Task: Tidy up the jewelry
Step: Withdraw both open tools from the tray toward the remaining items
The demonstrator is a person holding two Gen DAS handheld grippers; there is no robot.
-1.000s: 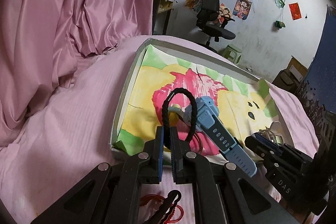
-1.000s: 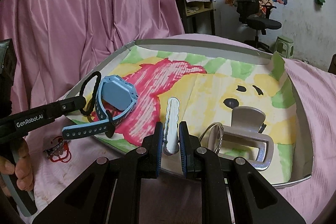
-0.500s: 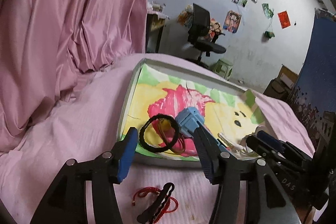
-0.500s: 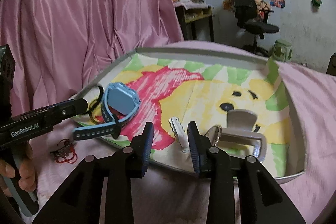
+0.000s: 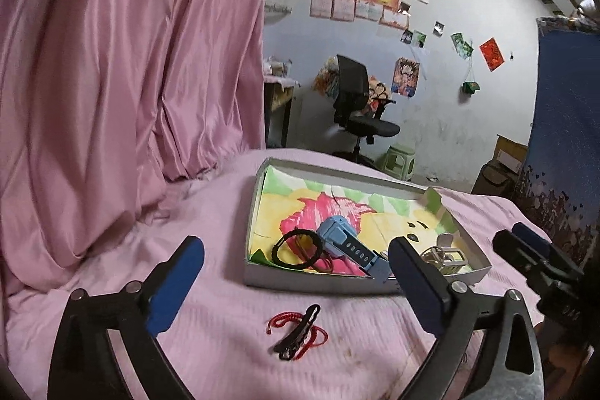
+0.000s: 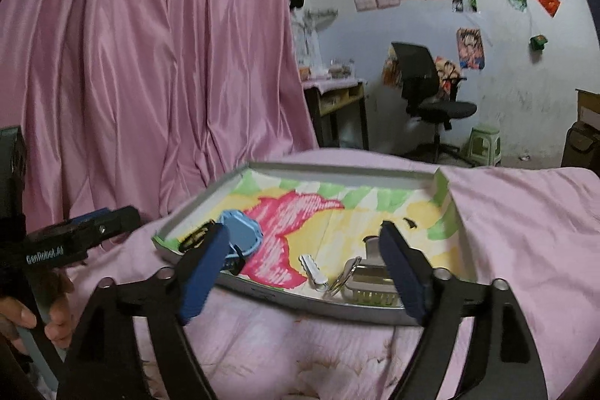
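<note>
Left wrist view: left claw [image 5: 296, 282] spread wide, empty. Tray [image 5: 318, 282] at 12 o'clock holds blue watch [image 5: 343, 237], black hair tie [image 5: 298, 248]. Red cord with black clip [image 5: 296, 328] on pink tabletop [image 5: 210, 343].
Right wrist view: right claw [image 6: 305, 272] spread wide, empty; white clip [image 6: 313, 270], silver clip [image 6: 369, 282] in tray [image 6: 300, 298] between fingers.

Glossy pink satin-like curtain [image 5: 131, 62] w/ sheen on folds. Matt pink ribbed cloth bedcover [image 5: 210, 336], stained nr front edge. Shallow grey cardboard tray [image 5: 307, 282], matt, lined w/ crayon-coloured paper. Smooth light-blue plastic watch [image 5: 347, 242]; black braided fabric hair tie [image 5: 296, 248]. Shiny silver metal clip [image 6: 369, 282]. Red woven cord bracelet [image 5: 307, 338] w/ matt black clip.
</note>
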